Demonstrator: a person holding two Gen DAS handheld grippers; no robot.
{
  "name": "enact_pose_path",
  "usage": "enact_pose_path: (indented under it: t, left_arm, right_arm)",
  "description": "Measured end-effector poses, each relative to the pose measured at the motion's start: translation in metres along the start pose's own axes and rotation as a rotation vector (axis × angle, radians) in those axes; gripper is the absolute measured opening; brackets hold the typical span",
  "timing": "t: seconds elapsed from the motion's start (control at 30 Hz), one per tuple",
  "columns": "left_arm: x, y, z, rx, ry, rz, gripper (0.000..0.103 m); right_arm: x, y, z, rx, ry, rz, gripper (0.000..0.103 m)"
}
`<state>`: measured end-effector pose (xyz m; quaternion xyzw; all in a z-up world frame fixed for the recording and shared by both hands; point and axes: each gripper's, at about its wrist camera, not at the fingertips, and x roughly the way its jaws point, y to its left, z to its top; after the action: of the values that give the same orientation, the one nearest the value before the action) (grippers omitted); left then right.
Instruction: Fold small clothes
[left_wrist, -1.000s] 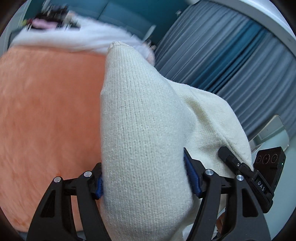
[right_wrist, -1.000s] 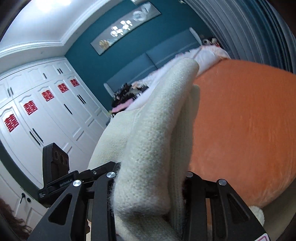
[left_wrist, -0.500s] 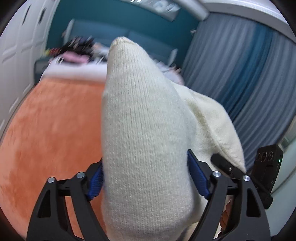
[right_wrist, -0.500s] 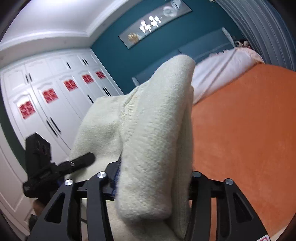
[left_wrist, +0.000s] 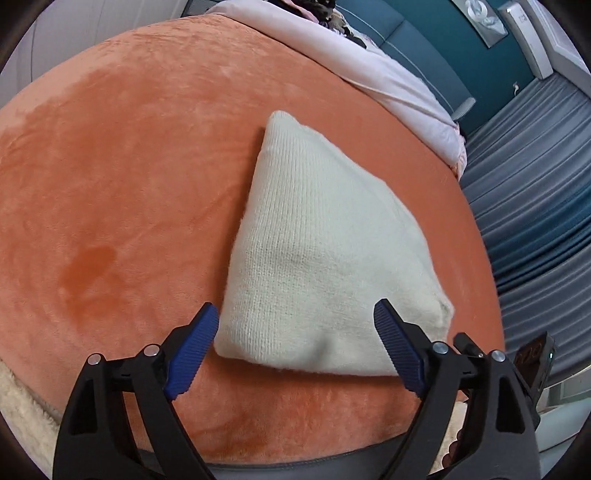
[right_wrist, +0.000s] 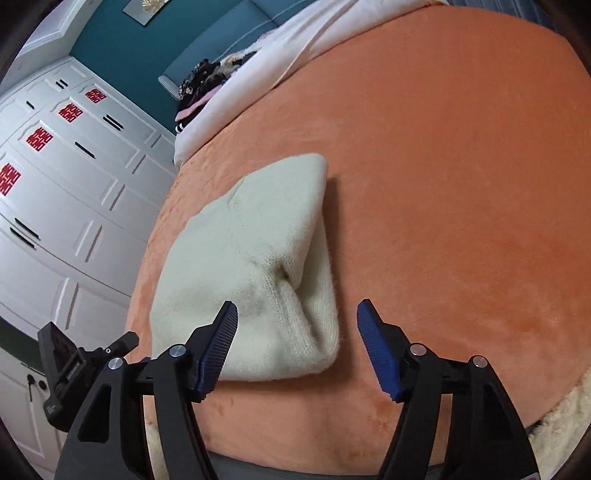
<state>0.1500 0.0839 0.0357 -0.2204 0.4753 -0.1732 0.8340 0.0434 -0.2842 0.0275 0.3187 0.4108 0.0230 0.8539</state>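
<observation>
Your left gripper (left_wrist: 295, 325) stands wide open and holds nothing — its blue pads (left_wrist: 192, 347) sit to either side of the near edge of the knit (left_wrist: 317, 254) without closing on it. The cream knit lies folded on the orange blanket (left_wrist: 129, 177), in the centre of the left view, tapering to a point toward the upper middle of the frame. Your right gripper (right_wrist: 297, 334) is just as wide open and empty; its left pad (right_wrist: 218, 347) overlaps the knit's near corner in the picture, though you cannot tell whether it touches. In the right view the knit (right_wrist: 251, 251) sits left of centre, with a bunched, creased fold at its lower right corner.

Around it: a pale pink sheet (left_wrist: 388, 77) runs along the upper right of the left view, with a heap of dark clothes (right_wrist: 207, 85) beyond it at the upper left of the right view. White wardrobe doors (right_wrist: 62, 206) with red emblems fill the left side of the right view; grey-blue curtains (left_wrist: 535, 206) fill the right side of the left view. A fluffy cream throw (right_wrist: 565, 417) shows at the lower right corner of the right view. Between either gripper and the knit lies only bare blanket.
</observation>
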Motion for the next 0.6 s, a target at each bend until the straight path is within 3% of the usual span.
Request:
enact_pose_path:
  t: [0.03, 0.07, 0.1, 0.2, 0.27, 0.37, 0.4, 0.5, 0.57, 0.6]
  left_arm:
    - [0.007, -0.001, 0.001, 0.02, 0.012, 0.024, 0.066]
    - [0.013, 0.001, -0.002, 0.037, 0.037, 0.055, 0.059]
    - [0.016, 0.001, -0.002, 0.051, 0.051, 0.084, 0.055]
    - [0.005, 0.003, -0.01, 0.069, 0.051, 0.088, 0.051]
    - [0.009, 0.004, -0.013, 0.082, 0.067, 0.104, 0.051]
    - [0.017, 0.002, -0.019, 0.085, 0.085, 0.136, 0.054]
    - [0.017, 0.0, -0.02, 0.095, 0.08, 0.151, 0.055]
    - [0.008, -0.008, -0.025, 0.128, 0.065, 0.195, 0.056]
    - [0.003, -0.01, -0.028, 0.144, 0.054, 0.215, 0.056]
    - [0.002, -0.012, -0.029, 0.155, 0.052, 0.227, 0.056]
  right_arm:
    - [0.016, 0.001, -0.006, 0.005, 0.03, -0.011, 0.041]
    - [0.027, 0.003, -0.007, -0.005, 0.058, -0.026, 0.02]
    - [0.031, 0.011, -0.006, -0.035, 0.067, -0.045, 0.014]
    - [0.009, 0.042, -0.004, -0.149, -0.043, -0.043, 0.012]
    - [0.01, 0.046, -0.002, -0.188, -0.059, -0.07, 0.012]
    - [0.058, 0.013, -0.002, -0.139, 0.101, -0.162, 0.015]
    - [0.06, 0.005, -0.002, -0.102, 0.087, -0.144, 0.019]
    - [0.038, 0.002, 0.0, -0.025, 0.076, -0.1, 0.02]
    - [0.013, 0.015, -0.003, -0.072, 0.008, -0.12, 0.021]
    - [0.001, 0.022, -0.004, -0.095, -0.036, -0.136, 0.027]
